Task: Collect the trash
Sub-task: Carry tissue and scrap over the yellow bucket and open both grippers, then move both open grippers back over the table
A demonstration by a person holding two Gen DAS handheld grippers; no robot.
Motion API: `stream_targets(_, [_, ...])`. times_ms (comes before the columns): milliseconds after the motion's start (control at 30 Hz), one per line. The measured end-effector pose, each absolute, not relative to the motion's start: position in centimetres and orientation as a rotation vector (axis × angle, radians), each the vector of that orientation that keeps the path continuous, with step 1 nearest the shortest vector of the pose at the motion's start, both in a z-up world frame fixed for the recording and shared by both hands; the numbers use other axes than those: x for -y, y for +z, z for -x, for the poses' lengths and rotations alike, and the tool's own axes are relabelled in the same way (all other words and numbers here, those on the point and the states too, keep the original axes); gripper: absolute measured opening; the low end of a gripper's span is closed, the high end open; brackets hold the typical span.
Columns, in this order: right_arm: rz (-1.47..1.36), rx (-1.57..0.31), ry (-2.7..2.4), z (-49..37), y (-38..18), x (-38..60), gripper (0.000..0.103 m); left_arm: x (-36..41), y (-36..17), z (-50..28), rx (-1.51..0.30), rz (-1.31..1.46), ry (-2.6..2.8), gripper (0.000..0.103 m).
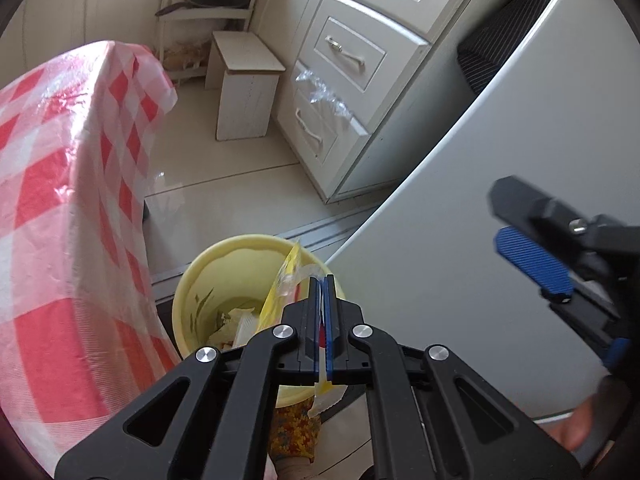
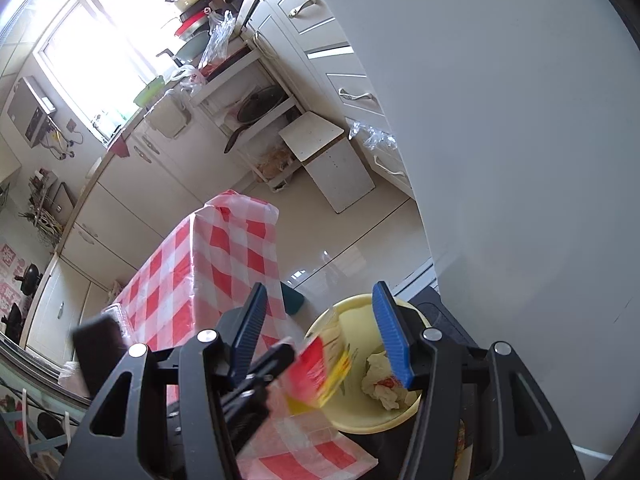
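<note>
A yellow trash bin (image 1: 216,276) stands on the floor beside the table; it also shows in the right wrist view (image 2: 352,420), with crumpled paper (image 2: 380,380) inside. My left gripper (image 1: 323,284) is shut on a yellow and red plastic wrapper (image 1: 284,284), held over the bin's rim. In the right wrist view the wrapper (image 2: 320,372) looks blurred, hanging beside the bin. My right gripper (image 2: 320,312) is open and empty above the bin; its blue pad (image 1: 534,264) shows at the right of the left wrist view.
A table with a red and white checked cloth (image 1: 68,208) stands left of the bin. A white appliance (image 1: 460,248) stands right of it. White drawers (image 1: 348,64) and a small stool (image 1: 246,88) lie beyond across the tiled floor.
</note>
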State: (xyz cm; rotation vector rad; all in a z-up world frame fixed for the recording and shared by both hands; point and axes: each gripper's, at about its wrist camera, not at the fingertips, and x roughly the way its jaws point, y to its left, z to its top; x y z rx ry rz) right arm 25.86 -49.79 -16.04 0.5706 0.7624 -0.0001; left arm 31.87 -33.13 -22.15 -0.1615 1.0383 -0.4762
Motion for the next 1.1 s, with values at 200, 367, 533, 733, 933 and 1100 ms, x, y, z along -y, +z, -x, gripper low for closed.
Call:
stream_targets(200, [-0.585, -0.754, 0.005, -25.8, -15.8, 49.8, 0.054, 33.3, -23.7, -31.8, -1.090, 0.130, -0.442, 0.023])
stream_targets(367, [-0.584, -0.752, 0.021, -25.9, -15.4, 49.3, 0.054, 32.4, -23.4, -31.0, -1.081, 0.108, -0.402, 0.043])
stream_targets(533, [-0.586, -0.751, 0.040, -26.2, -15.1, 48.6, 0.057, 31.6, -22.1, -29.9, -1.051, 0.066, -0.367, 0.047])
stream_targets(733, [-0.568, -0.741, 0.075, -26.3, -14.4, 47.0, 0.058, 30.5, -20.0, -27.8, -1.001, 0.019, -0.333, 0.052])
stream_targets(933, [-0.544, -0.744, 0.102, -26.7, -14.0, 45.4, 0.058, 28.7, -18.4, -26.0, -0.976, 0.002, -0.305, 0.054])
stream_targets(1100, [-0.512, -0.751, 0.128, -27.0, -13.8, 43.8, 0.058, 26.2, -17.6, -24.3, -0.968, 0.022, -0.276, 0.057])
